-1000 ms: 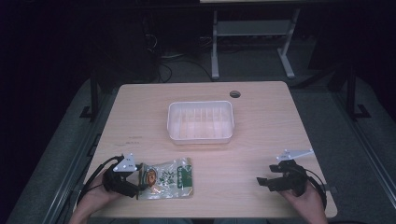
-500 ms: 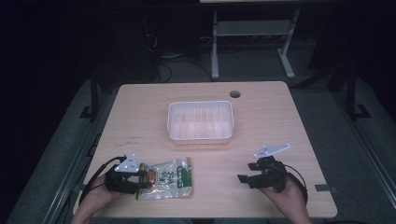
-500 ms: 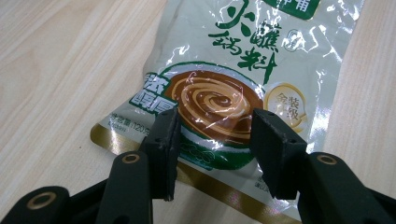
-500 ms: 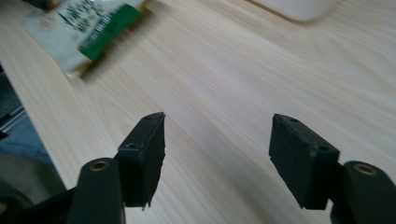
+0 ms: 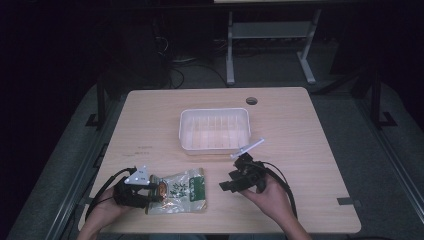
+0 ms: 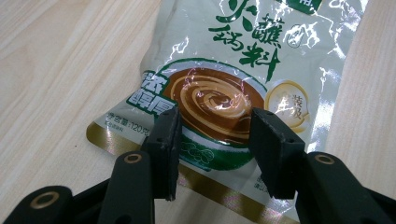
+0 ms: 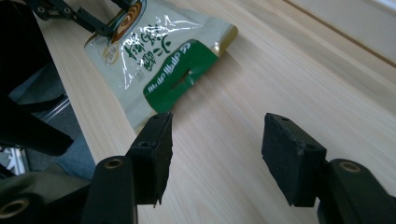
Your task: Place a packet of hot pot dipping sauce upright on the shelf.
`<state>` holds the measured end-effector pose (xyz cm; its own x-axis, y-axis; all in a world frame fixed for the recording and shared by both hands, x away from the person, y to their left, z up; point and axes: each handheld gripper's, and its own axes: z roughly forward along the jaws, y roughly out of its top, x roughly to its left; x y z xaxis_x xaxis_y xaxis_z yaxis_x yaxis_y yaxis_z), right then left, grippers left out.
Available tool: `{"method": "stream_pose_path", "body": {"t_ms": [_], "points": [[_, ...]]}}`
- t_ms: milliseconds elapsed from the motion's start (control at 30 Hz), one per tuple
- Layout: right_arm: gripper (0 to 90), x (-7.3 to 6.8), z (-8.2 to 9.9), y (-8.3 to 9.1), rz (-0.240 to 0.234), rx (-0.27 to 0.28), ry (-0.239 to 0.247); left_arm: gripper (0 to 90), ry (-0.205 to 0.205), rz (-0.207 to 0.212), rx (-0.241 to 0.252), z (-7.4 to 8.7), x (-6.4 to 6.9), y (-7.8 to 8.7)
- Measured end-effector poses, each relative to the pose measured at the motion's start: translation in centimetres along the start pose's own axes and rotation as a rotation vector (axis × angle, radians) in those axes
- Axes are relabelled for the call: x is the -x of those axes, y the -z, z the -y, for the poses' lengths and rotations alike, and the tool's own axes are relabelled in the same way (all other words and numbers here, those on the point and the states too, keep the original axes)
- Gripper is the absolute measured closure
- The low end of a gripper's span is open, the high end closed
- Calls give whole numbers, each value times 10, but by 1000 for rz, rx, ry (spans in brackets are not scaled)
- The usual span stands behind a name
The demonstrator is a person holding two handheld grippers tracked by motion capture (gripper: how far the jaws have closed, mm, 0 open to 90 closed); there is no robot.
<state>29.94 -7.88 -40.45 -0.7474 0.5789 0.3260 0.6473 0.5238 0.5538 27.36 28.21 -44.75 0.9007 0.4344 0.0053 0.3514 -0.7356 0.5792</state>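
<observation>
Presently, one sauce packet (image 5: 181, 191) (glossy, green and white print) is laid flat at the near left of the table (image 5: 310, 150), its long axis running left to right, with its left end pinched by the closed left gripper (image 5: 156, 192). Its free right end is faced by the right gripper (image 5: 224, 186), whose jaws have just been narrowing yet are held apart on nothing. A white tray (image 5: 215, 129) is set beyond.
</observation>
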Motion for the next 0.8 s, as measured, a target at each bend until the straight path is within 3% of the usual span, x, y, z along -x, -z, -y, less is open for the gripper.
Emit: {"method": "stream_pose_path", "body": {"t_ms": [200,433,800], "points": [[416,0,-18,-29,-49,-41,-19,542,0,1,-1,0,0,0],[437,2,-31,-57,-72,-107,-45,542,-5,-3,-7,0,0,0],[509,1,-37,-82,-132,-140,-83,542,-8,-5,-7,0,0,0]]}}
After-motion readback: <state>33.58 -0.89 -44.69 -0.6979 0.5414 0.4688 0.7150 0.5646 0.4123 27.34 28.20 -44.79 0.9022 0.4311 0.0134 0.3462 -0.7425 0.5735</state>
